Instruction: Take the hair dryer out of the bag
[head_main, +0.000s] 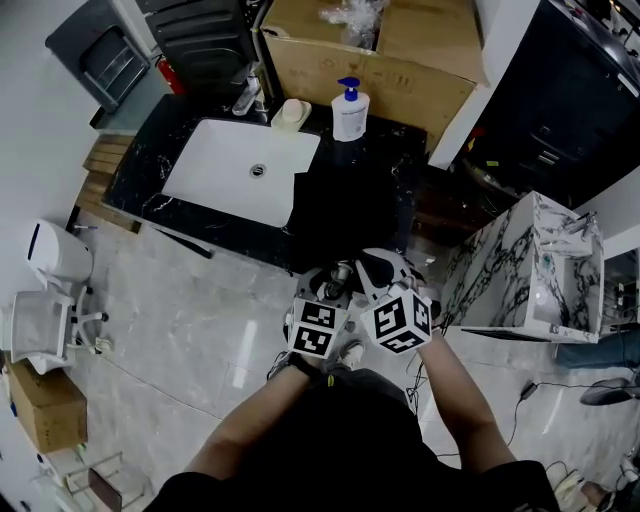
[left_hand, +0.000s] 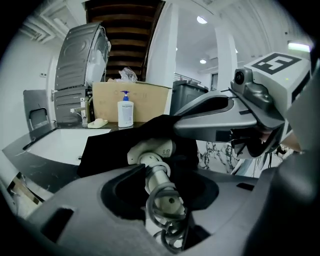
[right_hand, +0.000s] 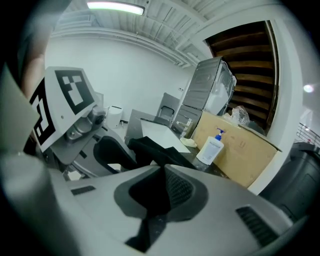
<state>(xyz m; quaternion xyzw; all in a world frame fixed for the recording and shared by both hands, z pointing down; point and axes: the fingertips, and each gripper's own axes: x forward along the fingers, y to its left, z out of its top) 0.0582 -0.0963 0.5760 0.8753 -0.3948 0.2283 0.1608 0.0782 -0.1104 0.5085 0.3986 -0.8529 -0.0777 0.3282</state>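
A black bag (head_main: 345, 205) lies on the dark counter (head_main: 170, 135) and hangs over its front edge. The cream hair dryer (left_hand: 150, 150) sticks out of the bag (left_hand: 115, 145), its handle and coiled cord (left_hand: 167, 222) pointing toward me. My left gripper (left_hand: 160, 187) is open, with the handle in the gap between its jaws. Pressure on the handle is not visible. My right gripper (right_hand: 162, 172) is shut on a fold of the black bag (right_hand: 155, 150), just right of the left one. In the head view both grippers (head_main: 335, 285) (head_main: 378, 270) sit side by side at the counter's front edge.
A white sink basin (head_main: 240, 170) is set in the counter left of the bag. Behind it stand a pump bottle (head_main: 350, 110), a soap dish (head_main: 291, 113) and a large cardboard box (head_main: 370, 70). A marble-patterned cabinet (head_main: 530, 270) stands to the right.
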